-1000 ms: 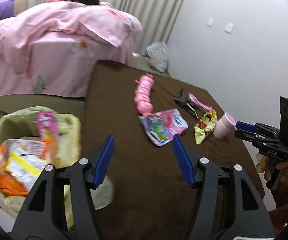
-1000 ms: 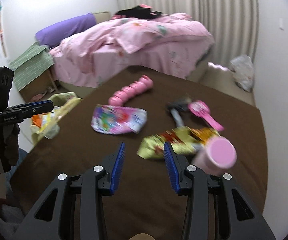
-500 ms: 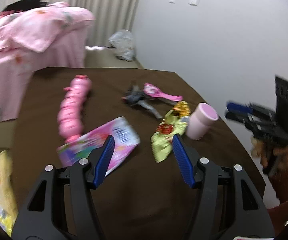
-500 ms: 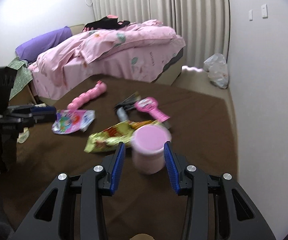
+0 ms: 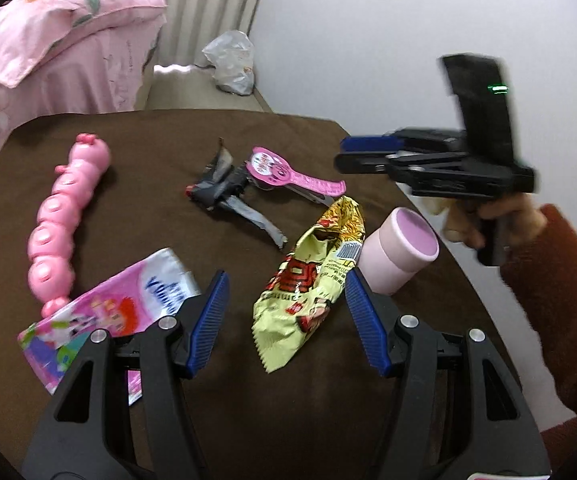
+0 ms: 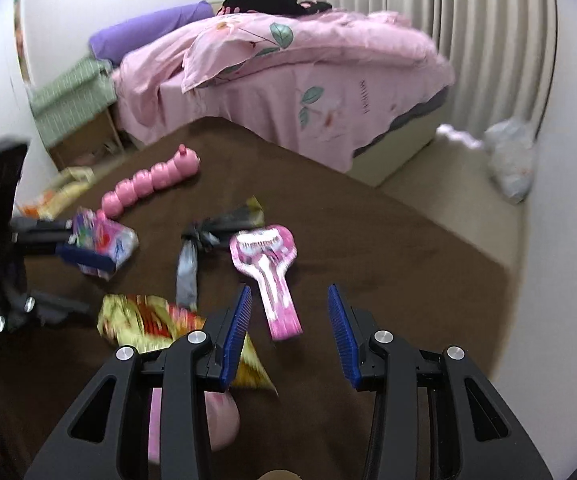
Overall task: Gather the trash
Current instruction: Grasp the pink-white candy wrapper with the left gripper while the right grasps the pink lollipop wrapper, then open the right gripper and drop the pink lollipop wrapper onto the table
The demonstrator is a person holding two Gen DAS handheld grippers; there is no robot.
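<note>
now both grippers, left gripper [image 5: 286, 322] and right gripper [image 6: 288, 334], hover open; next, the left likely closes on the near yellow wrapper [image 5: 308, 280].

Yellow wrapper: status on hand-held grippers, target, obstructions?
Left hand-held gripper open, over yellow wrapper, empty. Right hand-held gripper open, empty. Pink cup touching wrapper's right edge.

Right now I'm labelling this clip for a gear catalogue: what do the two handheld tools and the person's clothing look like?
Both tools, left tool and right tool, have black plastic frames with triangular cutouts, silver bolts and ribbed blue pads. The right one carries an upright black block with a green light. The sleeve is rust-red knit.
</note>
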